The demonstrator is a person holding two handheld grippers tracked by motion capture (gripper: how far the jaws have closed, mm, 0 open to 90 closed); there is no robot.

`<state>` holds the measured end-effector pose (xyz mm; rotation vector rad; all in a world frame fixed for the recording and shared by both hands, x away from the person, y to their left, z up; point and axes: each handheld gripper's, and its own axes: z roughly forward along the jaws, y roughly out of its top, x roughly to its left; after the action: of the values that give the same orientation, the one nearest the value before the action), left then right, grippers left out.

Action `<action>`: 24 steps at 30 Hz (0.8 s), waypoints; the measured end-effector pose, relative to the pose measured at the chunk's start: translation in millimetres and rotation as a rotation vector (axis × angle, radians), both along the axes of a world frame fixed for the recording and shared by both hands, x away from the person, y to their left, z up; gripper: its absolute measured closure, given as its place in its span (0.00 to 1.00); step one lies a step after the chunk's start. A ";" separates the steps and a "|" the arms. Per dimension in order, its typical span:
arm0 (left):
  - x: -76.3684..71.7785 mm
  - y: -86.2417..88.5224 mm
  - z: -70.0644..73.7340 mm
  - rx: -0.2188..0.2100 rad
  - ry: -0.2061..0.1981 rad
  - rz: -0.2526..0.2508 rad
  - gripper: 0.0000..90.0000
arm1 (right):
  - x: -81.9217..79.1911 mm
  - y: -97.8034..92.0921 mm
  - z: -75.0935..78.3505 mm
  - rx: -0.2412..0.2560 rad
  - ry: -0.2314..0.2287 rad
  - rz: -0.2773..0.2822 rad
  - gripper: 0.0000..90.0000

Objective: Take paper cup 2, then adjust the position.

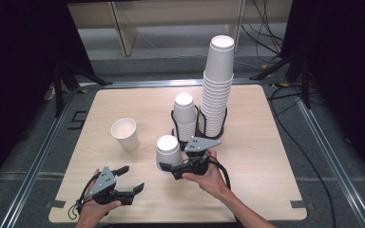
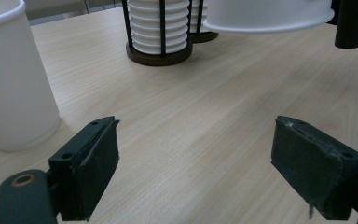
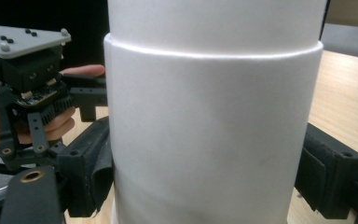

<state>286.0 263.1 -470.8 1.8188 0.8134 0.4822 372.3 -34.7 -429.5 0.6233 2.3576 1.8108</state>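
An upside-down white paper cup (image 1: pixel 168 151) is off the table, its rim (image 2: pixel 265 18) hovering over the wood. My right gripper (image 1: pixel 169 167) is shut on its wall, one pad (image 3: pixel 88 163) on each side of the cup (image 3: pixel 214 130); a ridge runs round the cup's wall. A second single cup (image 1: pixel 124 134) stands upright at the left, close to my left gripper's left jaw (image 2: pixel 9 79). My left gripper (image 1: pixel 133 178) is open near the table's front edge, with bare wood between its pads (image 2: pixel 196 163).
Two stacks of inverted cups stand in black wire holders behind the held cup: a short stack (image 1: pixel 184 118) and a tall stack (image 1: pixel 217 90). The wooden table (image 1: pixel 266 156) has bare room on its right half. Cables lie on the floor behind.
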 end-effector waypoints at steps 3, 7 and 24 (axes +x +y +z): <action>0.7 -0.9 -1.0 -0.019 -0.011 -0.011 0.16 | -0.2 1.8 -2.7 -0.002 0.003 0.010 0.20; -0.2 -1.3 -0.6 -0.015 -0.011 -0.014 0.16 | -2.1 6.7 -5.5 0.015 0.021 0.042 0.20; 0.8 -13.7 7.8 -0.050 -0.055 -0.058 0.16 | -7.6 11.5 -2.0 0.038 0.020 0.069 0.20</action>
<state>286.8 249.4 -462.9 1.7709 0.7273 0.4685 364.7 -23.2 -431.5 0.5741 2.3908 1.8902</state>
